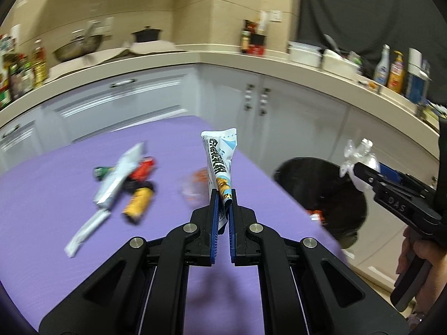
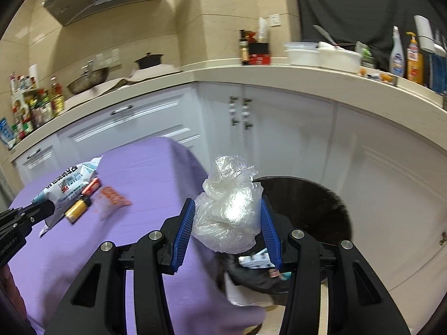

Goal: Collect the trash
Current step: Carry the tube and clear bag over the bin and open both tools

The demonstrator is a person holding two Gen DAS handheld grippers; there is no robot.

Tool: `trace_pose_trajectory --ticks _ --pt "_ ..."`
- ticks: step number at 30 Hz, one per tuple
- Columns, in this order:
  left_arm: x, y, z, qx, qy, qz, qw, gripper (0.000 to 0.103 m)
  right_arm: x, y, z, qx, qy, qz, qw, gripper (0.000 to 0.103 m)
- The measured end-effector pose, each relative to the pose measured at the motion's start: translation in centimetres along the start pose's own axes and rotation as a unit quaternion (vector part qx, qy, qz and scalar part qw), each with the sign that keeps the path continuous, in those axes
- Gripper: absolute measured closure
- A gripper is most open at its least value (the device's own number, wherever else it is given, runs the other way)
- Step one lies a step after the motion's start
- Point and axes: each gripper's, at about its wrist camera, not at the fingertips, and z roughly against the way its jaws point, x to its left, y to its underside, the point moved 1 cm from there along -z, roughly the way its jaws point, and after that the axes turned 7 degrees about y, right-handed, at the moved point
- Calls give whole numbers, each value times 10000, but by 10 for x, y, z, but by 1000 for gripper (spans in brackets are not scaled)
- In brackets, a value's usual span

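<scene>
My left gripper is shut on a white and blue snack wrapper that stands up from its blue pads above the purple table. My right gripper is shut on a crumpled clear plastic bag, held over the near rim of the black trash bin. In the left wrist view the right gripper with the plastic bag hangs over the bin. Several wrappers still lie on the table. The bin holds some packaging.
White cabinets and a beige counter with bottles, white tubs and pots curve behind the table. A person's hand holds the right gripper's handle. The bin stands on the floor by the table's right edge.
</scene>
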Motion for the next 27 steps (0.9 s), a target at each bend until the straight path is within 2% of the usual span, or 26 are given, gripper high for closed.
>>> trace_pose_trajectory --ticks 14,24,27 --pt "-91 -12 -71 137 536 -593 9967 97 -59 5 -23 3 532 -225 9983 57" --pt "-126 -10 -113 343 663 -871 9934 96 -85 11 -40 81 676 -396 9969 57" --pt "-134 -9 -125 439 647 -1010 9918 87 -90 11 -46 73 670 -474 9966 55"
